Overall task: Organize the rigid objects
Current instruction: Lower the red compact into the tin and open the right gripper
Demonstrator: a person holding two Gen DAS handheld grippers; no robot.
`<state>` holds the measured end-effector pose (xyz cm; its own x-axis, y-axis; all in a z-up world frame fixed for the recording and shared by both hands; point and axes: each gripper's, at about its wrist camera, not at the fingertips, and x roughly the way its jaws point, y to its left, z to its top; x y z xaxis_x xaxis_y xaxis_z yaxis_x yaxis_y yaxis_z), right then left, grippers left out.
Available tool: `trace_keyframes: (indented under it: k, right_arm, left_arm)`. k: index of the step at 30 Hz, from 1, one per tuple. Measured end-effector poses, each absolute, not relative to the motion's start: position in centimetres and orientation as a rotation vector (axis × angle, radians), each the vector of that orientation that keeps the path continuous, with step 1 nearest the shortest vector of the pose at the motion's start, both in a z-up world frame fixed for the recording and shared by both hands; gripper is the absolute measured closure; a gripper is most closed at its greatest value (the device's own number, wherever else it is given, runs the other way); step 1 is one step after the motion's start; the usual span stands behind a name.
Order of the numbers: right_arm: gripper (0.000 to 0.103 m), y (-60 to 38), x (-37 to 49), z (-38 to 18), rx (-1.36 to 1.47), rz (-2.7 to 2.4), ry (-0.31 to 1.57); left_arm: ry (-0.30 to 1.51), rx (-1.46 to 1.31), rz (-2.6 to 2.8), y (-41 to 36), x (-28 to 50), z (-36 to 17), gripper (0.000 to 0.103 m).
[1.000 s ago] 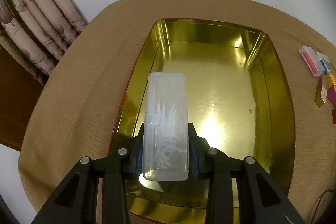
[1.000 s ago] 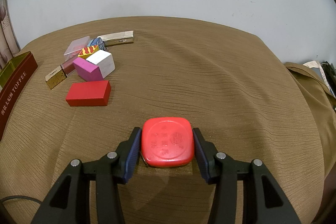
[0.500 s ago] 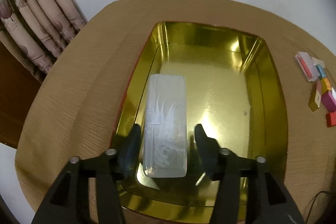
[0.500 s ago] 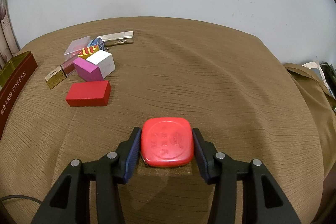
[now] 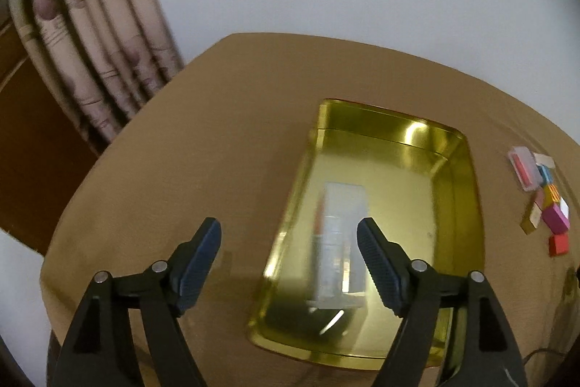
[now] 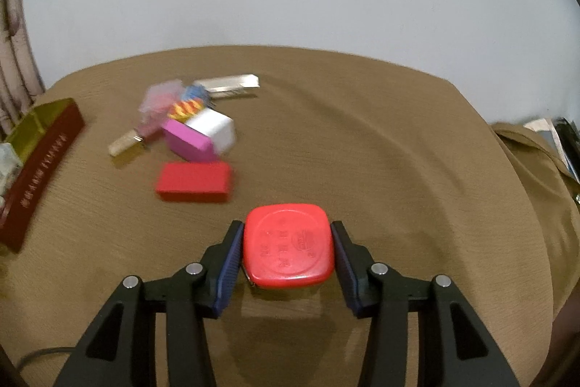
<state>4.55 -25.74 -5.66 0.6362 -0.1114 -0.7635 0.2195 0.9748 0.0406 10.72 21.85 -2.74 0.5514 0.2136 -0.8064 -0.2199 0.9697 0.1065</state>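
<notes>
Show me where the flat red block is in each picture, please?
Left wrist view: the flat red block sits at the far right edge, nearest of the little pile, right of the gold tin.
Right wrist view: it lies left of centre on the brown cloth, in front of the pink block.
Shared landmark: the pink block just behind it shows in both views.

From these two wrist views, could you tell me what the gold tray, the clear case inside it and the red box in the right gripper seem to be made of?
Gold tray: likely metal, mirror-glossy; it reflects bright highlights.
Clear case: probably transparent plastic; the gold shows through, though it is blurred.
Red box: looks like moulded plastic, smooth and slightly shiny, with embossed lettering.
</notes>
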Motion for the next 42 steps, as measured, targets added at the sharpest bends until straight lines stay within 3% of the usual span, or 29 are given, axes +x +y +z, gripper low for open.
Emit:
trace_keyframes:
  k: [23, 27, 42]
  right_arm:
    - [0.055, -1.8, 11.3, 0.5, -0.026, 0.332, 0.780]
    - [0.055, 1.1, 12.4, 0.4, -0.070, 0.357, 0.787]
    - [0.055, 5.0, 13.9, -2.8, -0.180, 0.383, 0.847]
  left_arm:
    - [0.954, 0.000, 0.298, 23.3, 8.3, -2.7, 0.027]
    - [0.950, -0.004, 0.317, 23.7, 8.5, -2.8, 0.022]
    - [0.967, -0.028, 0.340, 24.5, 8.8, -3.2, 0.022]
